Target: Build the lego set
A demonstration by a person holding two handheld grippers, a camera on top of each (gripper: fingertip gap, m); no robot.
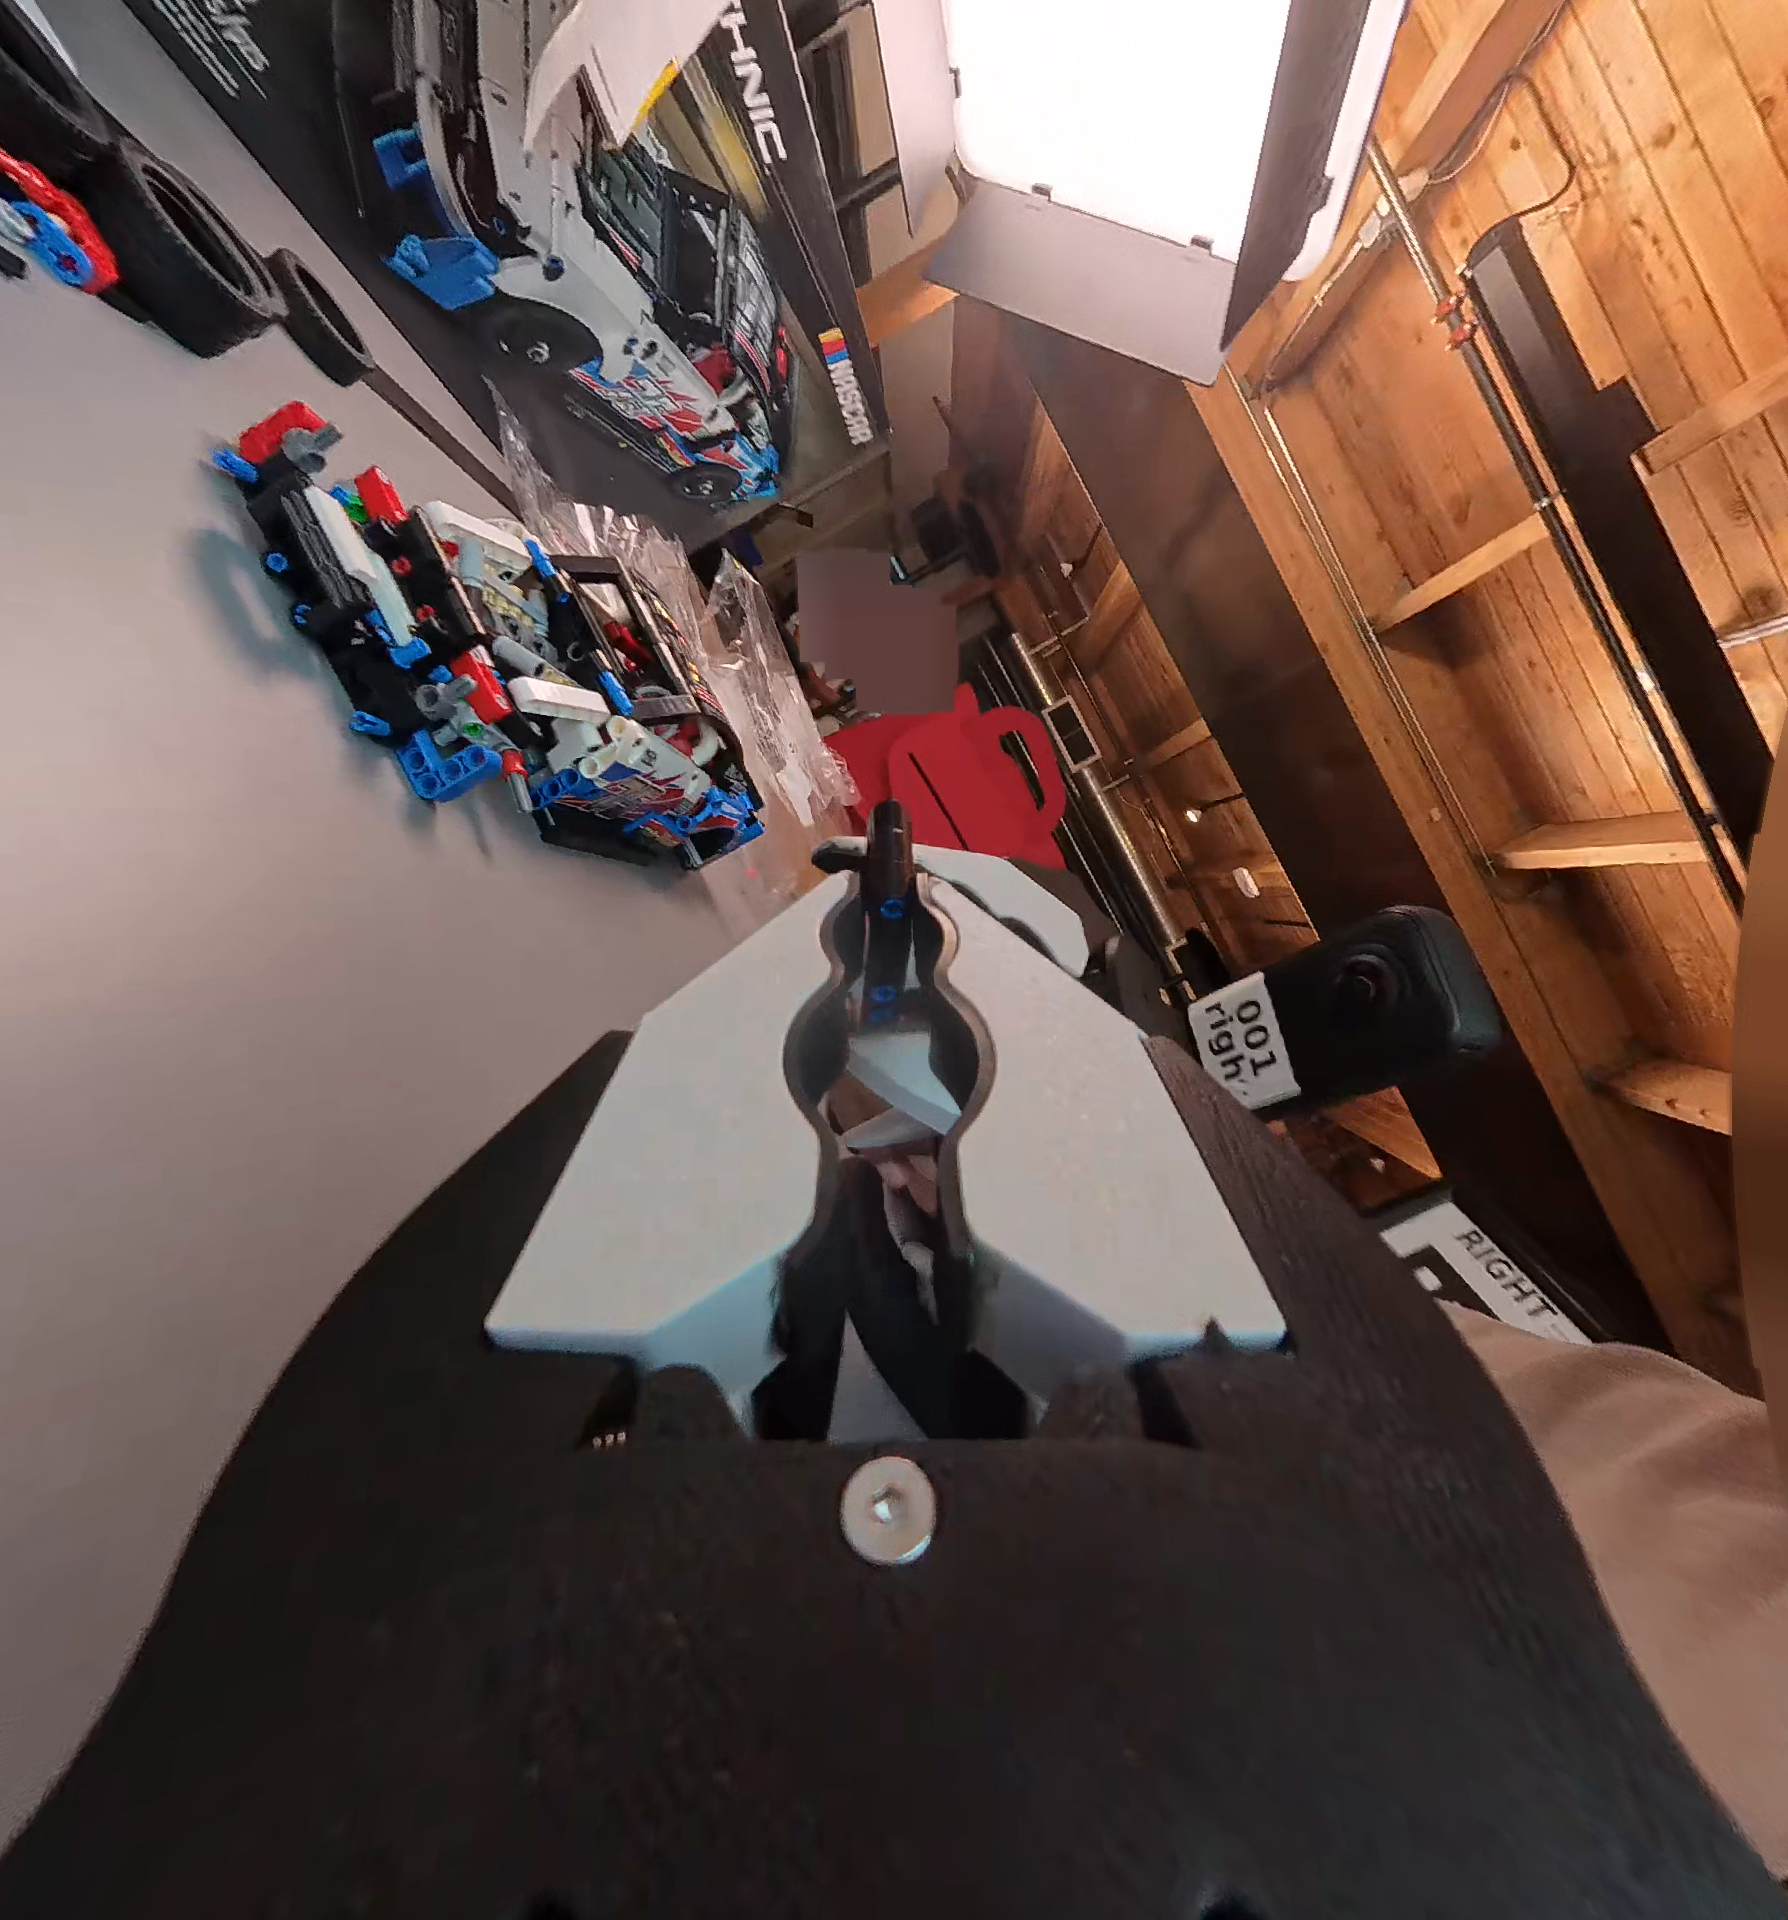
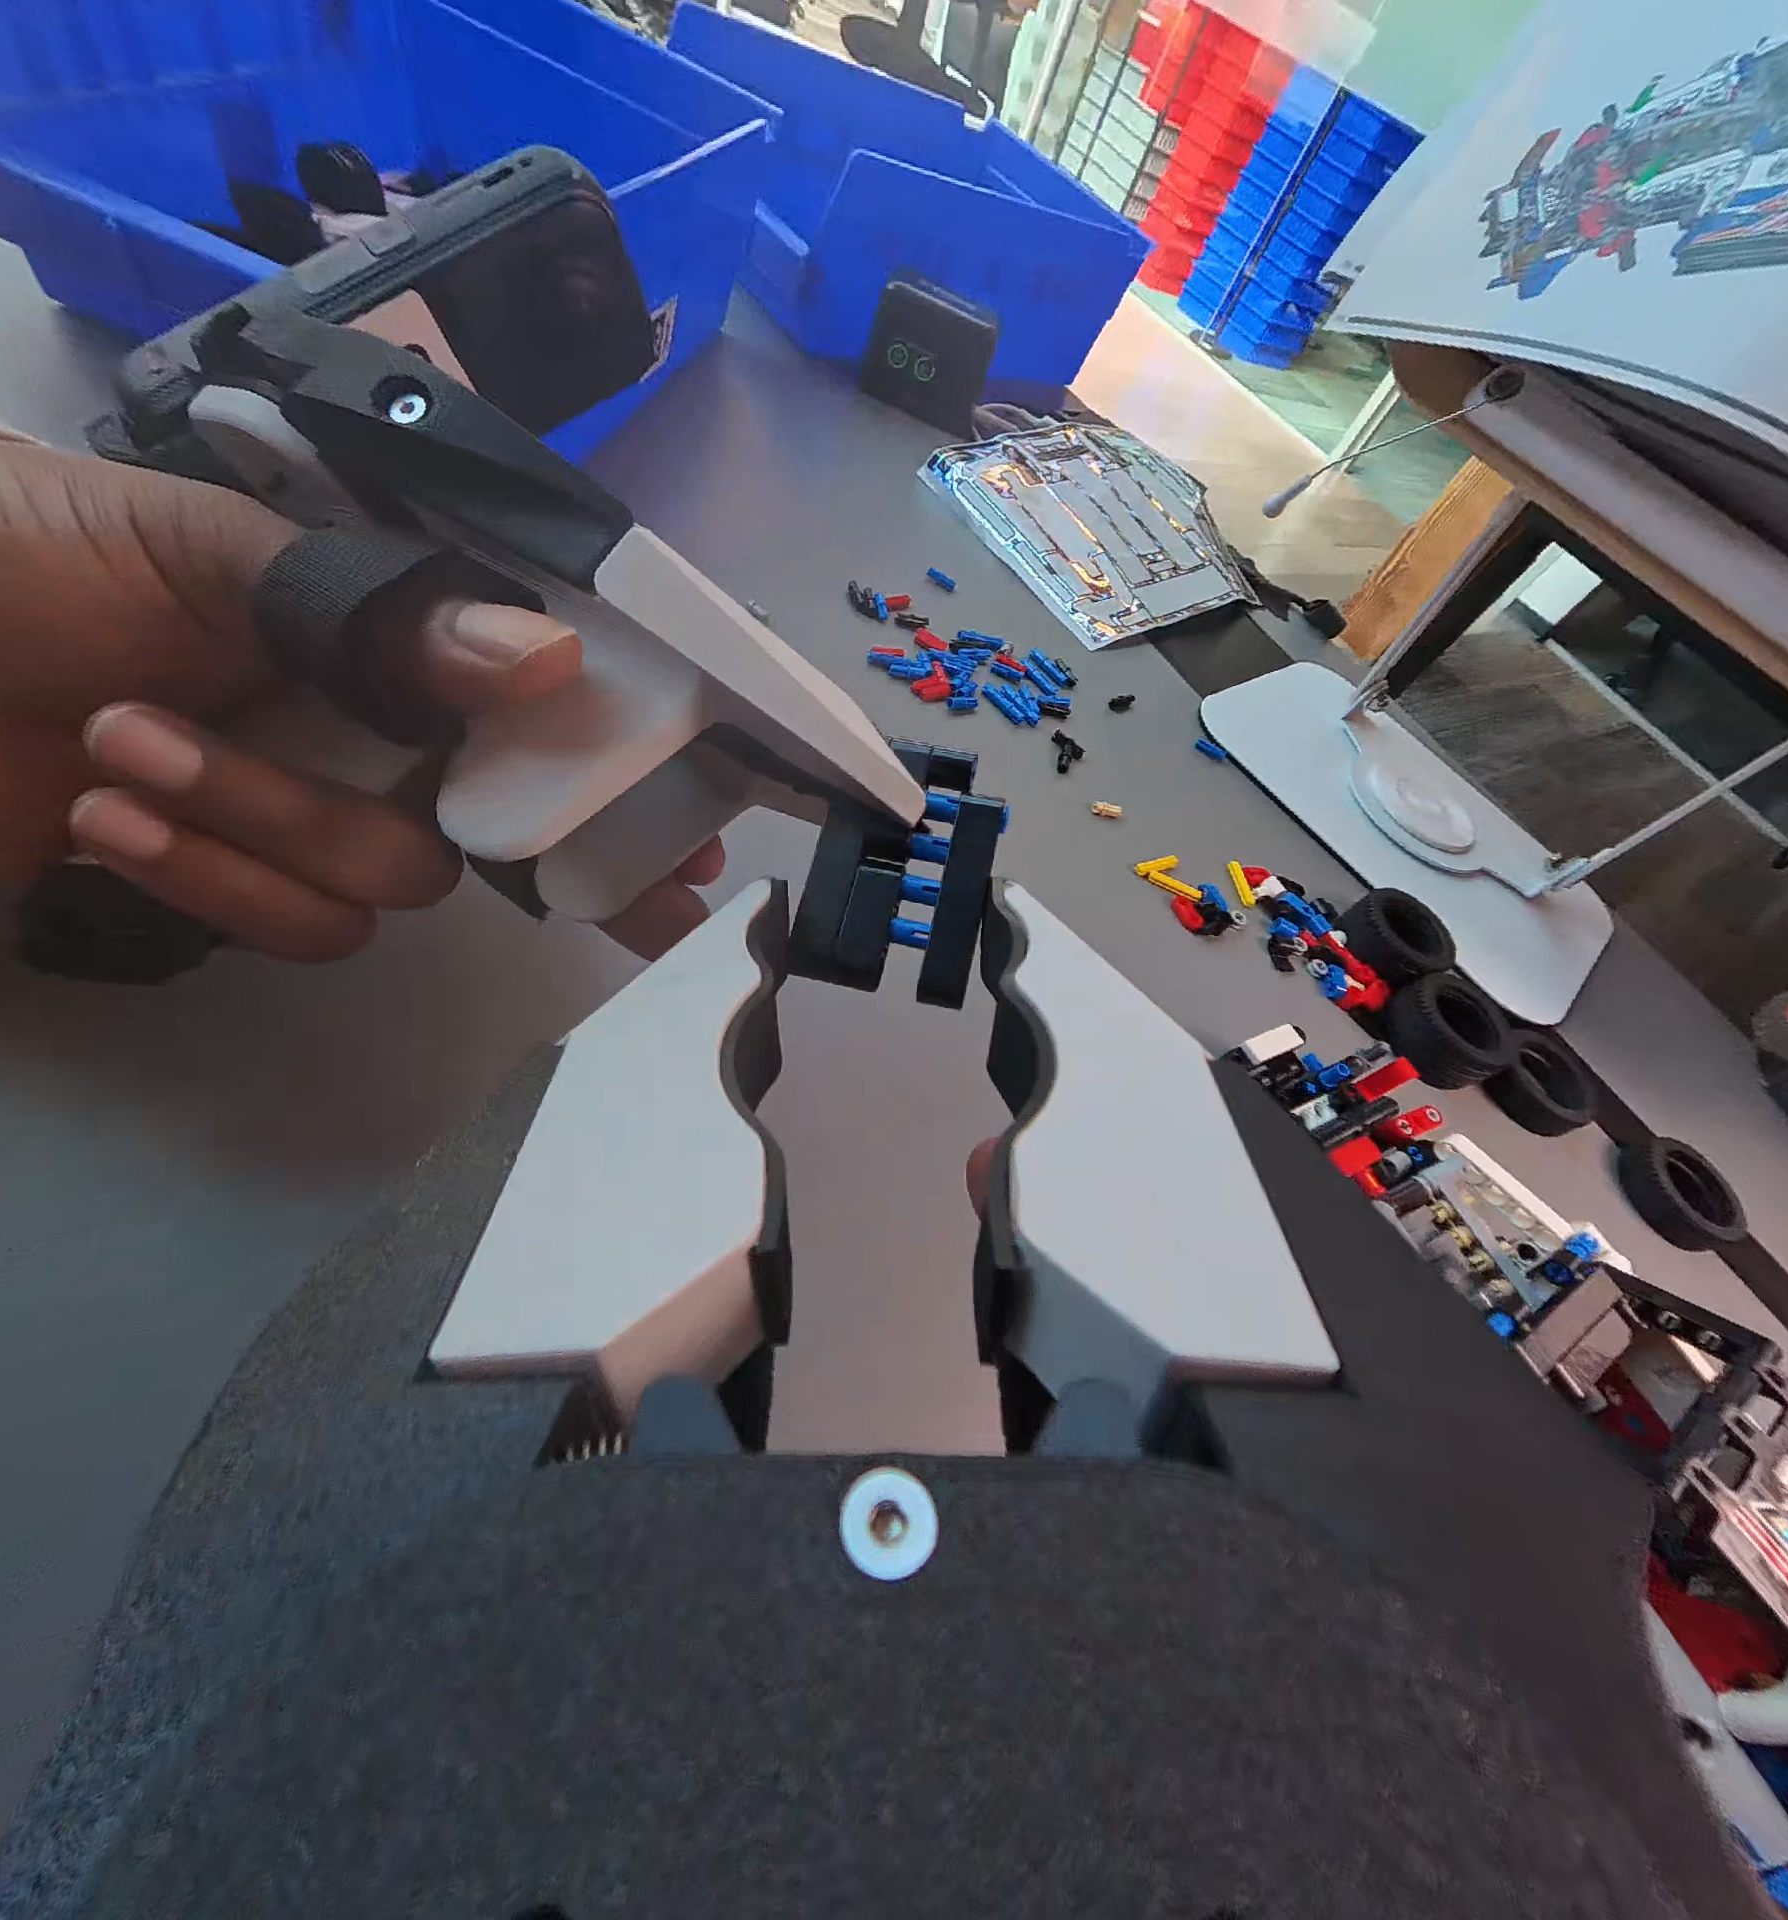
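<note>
A black beam assembly joined by several blue pins (image 2: 905, 894) is held in the air between both grippers. My left gripper (image 1: 885, 896) is shut on the assembly (image 1: 887, 868), which shows edge-on. In the right wrist view the left gripper (image 2: 911, 816) comes in from the left and pinches the assembly's upper part. My right gripper (image 2: 888, 899) has one fingertip against each outer black beam and clamps the assembly across its width. The partly built car (image 1: 485, 665) lies on the grey table and also shows in the right wrist view (image 2: 1555, 1288).
A pile of blue, red and black pins (image 2: 973, 675), a sticker sheet (image 2: 1077, 530), yellow and red parts (image 2: 1233, 904) and black tyres (image 2: 1441, 1008) lie on the table. Blue bins (image 2: 454, 156) stand behind. An instruction booklet (image 2: 1648, 187) sits on a stand. The set's box (image 1: 609, 260) stands at the table's far side. Only a small space, under 4 cm, lies between the two pairs of fingers.
</note>
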